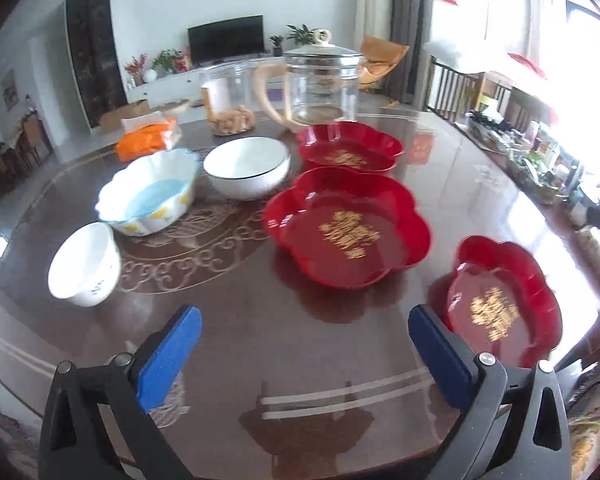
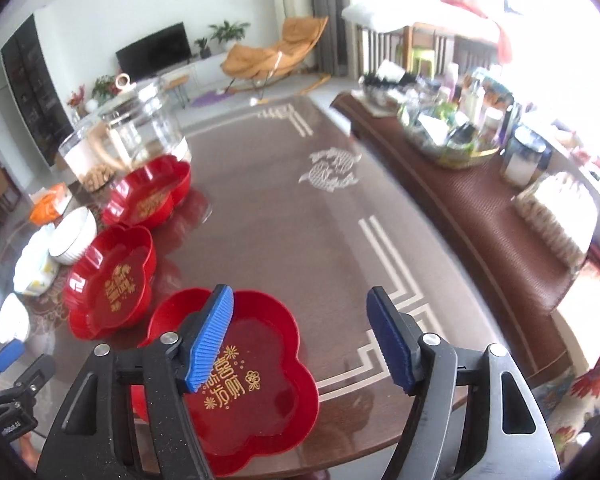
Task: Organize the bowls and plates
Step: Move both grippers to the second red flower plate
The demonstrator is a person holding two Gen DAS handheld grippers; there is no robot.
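I have both grippers spread wide and empty, clear of the table [image 1: 284, 344] so I can pick a target. My left gripper [image 1: 304, 344] looks past its fingers at three bowls [image 1: 246, 168] ahead-left. Three red plates [image 1: 348, 228] lie unstacked; the nearest [image 2: 256, 384] sits under my right gripper [image 2: 300, 340], partly behind its left finger, likely first to stack.

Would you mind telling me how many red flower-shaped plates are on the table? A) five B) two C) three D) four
C: the left wrist view shows three, the far red plate by the glass pot, the middle red plate and the near red plate, none stacked.
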